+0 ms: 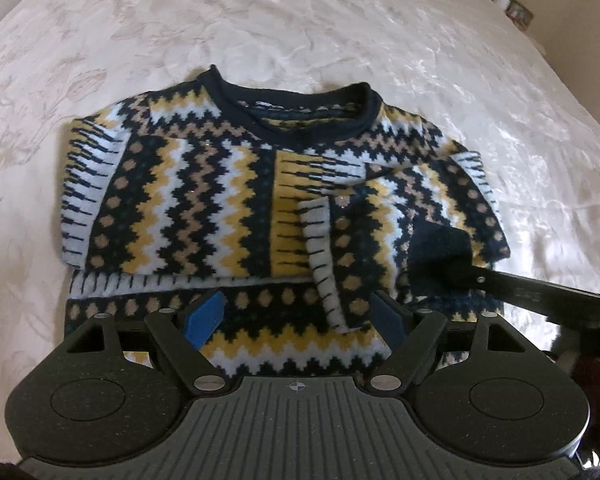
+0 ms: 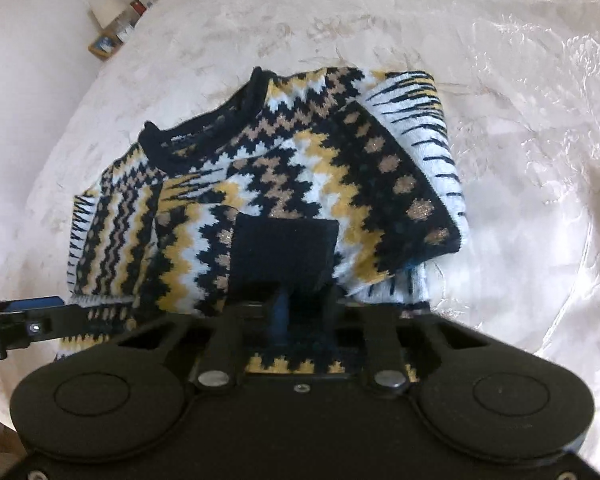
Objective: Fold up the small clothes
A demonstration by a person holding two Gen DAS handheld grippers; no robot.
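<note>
sweater (image 1: 228,184) fills the left wrist view, lying flat on the bed (image 1: 300,20) just ahead of the left hand-held gripper (image 1: 296,316), collar away from it, both sleeves folded in across the chest so the body makes a narrower block. its blue pads (image 1: 206,316) stand spread over the lower hem, touching nothing that i can see, probably waiting to take that edge. the right hand-held gripper (image 1: 444,264) reaches in from the right at the dark sleeve cuff (image 1: 440,246).

right wrist view: the jaws are pressed together just in front of the camera, and the dark cuff (image 2: 284,252) sits right at their tips, seemingly pinched to place the sleeve; the pads themselves are hidden in shadow.
</note>
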